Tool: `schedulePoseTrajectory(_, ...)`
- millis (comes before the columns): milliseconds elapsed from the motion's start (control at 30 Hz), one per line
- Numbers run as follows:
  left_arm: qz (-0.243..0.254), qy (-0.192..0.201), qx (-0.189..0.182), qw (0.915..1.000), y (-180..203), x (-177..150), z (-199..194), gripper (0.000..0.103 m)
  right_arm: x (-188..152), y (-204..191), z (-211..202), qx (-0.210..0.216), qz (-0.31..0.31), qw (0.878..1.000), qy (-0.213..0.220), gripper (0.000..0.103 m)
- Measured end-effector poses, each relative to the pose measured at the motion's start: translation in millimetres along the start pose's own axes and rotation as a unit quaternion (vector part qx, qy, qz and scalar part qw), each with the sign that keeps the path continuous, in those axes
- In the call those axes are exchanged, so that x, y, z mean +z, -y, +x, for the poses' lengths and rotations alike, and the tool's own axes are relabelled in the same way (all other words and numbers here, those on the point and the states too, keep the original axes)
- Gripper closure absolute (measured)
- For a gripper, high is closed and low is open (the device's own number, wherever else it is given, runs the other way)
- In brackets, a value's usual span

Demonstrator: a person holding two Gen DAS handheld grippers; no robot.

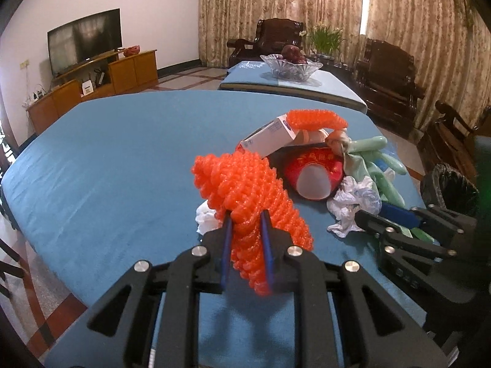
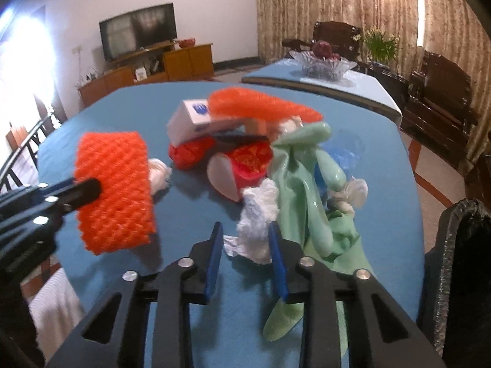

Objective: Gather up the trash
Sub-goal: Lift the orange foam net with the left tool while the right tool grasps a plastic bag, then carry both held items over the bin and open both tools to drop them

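Note:
My left gripper (image 1: 246, 217) is shut on an orange foam net (image 1: 245, 190), held just above the blue table (image 1: 122, 159). The right wrist view shows the same net (image 2: 113, 190) at the left. My right gripper (image 2: 245, 228) points down at the trash pile, and its blue pads press on a crumpled white tissue (image 2: 254, 239). Behind the tissue lie pale green rubber gloves (image 2: 307, 184), a red paper cup (image 2: 245, 165) on its side, a white box (image 2: 190, 119) and a second orange net (image 2: 260, 107). A small white wad (image 1: 204, 217) sits beside the held net.
A black-lined trash bin (image 2: 460, 260) stands off the table's right edge. A second blue table behind carries a glass bowl (image 1: 291, 66). Dark wooden chairs (image 1: 389, 70) line the curtains at the right. A TV (image 1: 84, 38) on a wooden cabinet stands at the far left.

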State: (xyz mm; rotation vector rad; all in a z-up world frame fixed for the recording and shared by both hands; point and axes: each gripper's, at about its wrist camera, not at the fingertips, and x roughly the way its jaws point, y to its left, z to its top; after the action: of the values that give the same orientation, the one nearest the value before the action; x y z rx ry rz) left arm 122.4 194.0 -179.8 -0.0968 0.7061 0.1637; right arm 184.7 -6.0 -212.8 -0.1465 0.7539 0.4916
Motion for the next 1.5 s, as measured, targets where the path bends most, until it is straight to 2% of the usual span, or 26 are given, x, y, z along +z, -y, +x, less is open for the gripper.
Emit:
schedulePoseTrajectory(67, 0.001, 0.001, 0.000, 1.0000, 0, 1, 0, 0.087, -1, 3, 4, -0.002, 0.006, 1.000, -0.012, 0.091)
schedulePoseTrajectory(167, 0.002, 0.004, 0.002, 1.0000, -1, 2, -2, 0.087, 0, 4, 0, 0.002, 0.007, 1.000, -0.010, 0.095)
schedulePoseTrajectory(467, 0.010, 0.035, 0.000, 0.9994, 6, 21, -27, 0.087, 29, 4, -69, 0.063, 0.014, 0.996, 0.067, 0.095)
schedulePoseTrajectory(700, 0.031, 0.070, -0.027, 0.9967, 34, 42, -52, 0.087, 41, 30, -120, 0.049, 0.036, 0.991, 0.117, 0.095)
schedulePoseTrajectory(867, 0.055, 0.088, -0.072, 0.9920, 76, 56, -63, 0.087, 39, 60, -158, 0.010, 0.055, 0.988, 0.146, 0.095)
schedulePoseTrajectory(1067, 0.093, 0.090, -0.146, 0.9808, 150, 60, -64, 0.087, 20, 108, -199, -0.059, 0.080, 0.982, 0.161, 0.095)
schedulePoseTrajectory(1333, 0.139, 0.066, -0.225, 0.9621, 250, 51, -38, 0.087, -29, 188, -223, -0.163, 0.138, 0.967, 0.138, 0.095)
schedulePoseTrajectory(1500, 0.155, 0.056, -0.256, 0.9527, 295, 44, -22, 0.087, -52, 228, -230, -0.202, 0.169, 0.956, 0.125, 0.095)
